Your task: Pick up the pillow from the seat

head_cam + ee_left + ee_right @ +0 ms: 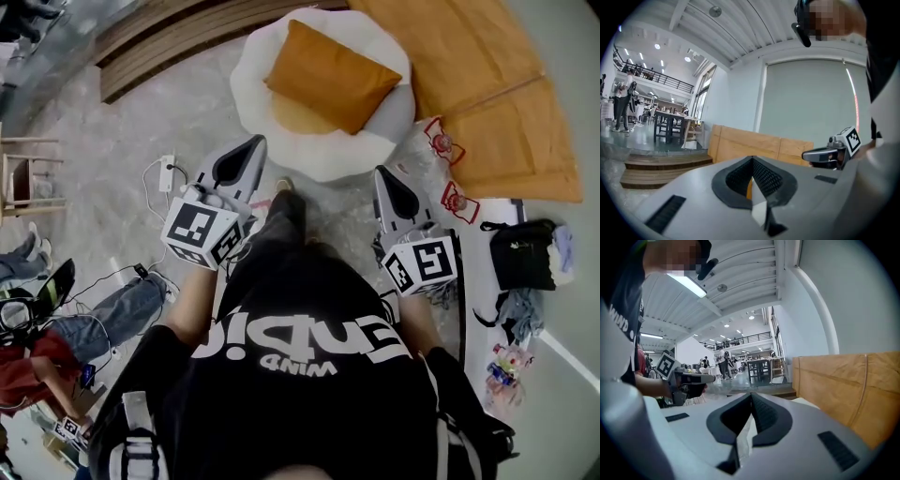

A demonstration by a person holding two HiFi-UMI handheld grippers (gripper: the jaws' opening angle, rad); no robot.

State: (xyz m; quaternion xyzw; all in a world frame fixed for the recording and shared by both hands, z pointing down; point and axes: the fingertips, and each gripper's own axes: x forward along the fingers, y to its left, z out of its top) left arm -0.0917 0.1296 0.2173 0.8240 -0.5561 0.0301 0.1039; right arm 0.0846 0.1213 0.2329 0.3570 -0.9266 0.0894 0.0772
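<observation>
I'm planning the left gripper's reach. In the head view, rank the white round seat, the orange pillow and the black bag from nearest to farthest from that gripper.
From the left gripper:
1. White round seat: its rim lies just ahead of the tip.
2. Orange pillow: it lies on the seat, ahead and to the right.
3. Black bag: it is at the far right.

A grey stone floor (94, 159) meets low wooden steps (661, 169). Plywood boards (759, 145) stand before a grey blind (806, 103). Ceiling lamps (657, 46) shine above a railed balcony (665, 80) and a dark table (670, 123).
</observation>
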